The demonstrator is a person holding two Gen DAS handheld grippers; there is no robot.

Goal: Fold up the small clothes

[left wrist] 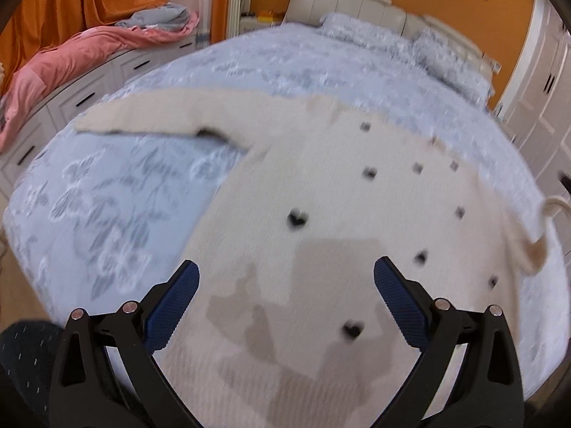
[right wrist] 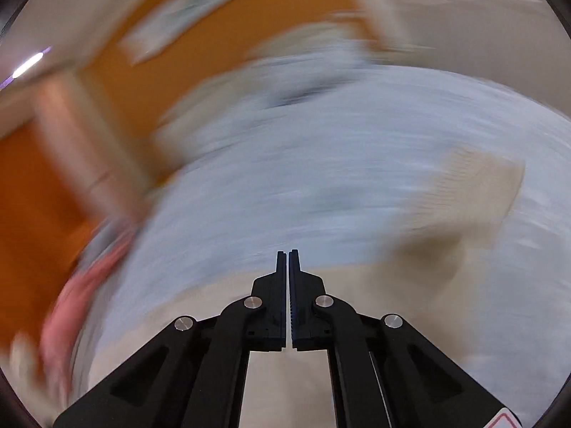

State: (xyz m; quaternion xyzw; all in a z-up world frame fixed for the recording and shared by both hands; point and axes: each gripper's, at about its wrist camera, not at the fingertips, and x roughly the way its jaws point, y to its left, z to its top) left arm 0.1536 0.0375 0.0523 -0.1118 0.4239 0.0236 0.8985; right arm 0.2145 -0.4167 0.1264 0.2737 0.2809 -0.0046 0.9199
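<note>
Left claw (left wrist: 285, 274) wide apart, empty, above sweater (left wrist: 321, 196) on bed (left wrist: 107, 196); right claw (right wrist: 287, 260) closed, apparently empty. Grip sleeve (left wrist: 142, 116) end, fold inward flat.

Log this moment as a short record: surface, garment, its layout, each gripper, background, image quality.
surface: bed with a pale blue flowered cover
garment: cream sweater with small dark hearts, lying spread on the bed
sleeve: one sleeve stretched out sideways across the cover
left gripper: open, above the sweater, nothing between its fingers
right gripper: shut, nothing seen between its fingers
background: pink blanket on white drawers, orange curtain, pillows by the headboard
image quality: right wrist view heavily blurred
</note>
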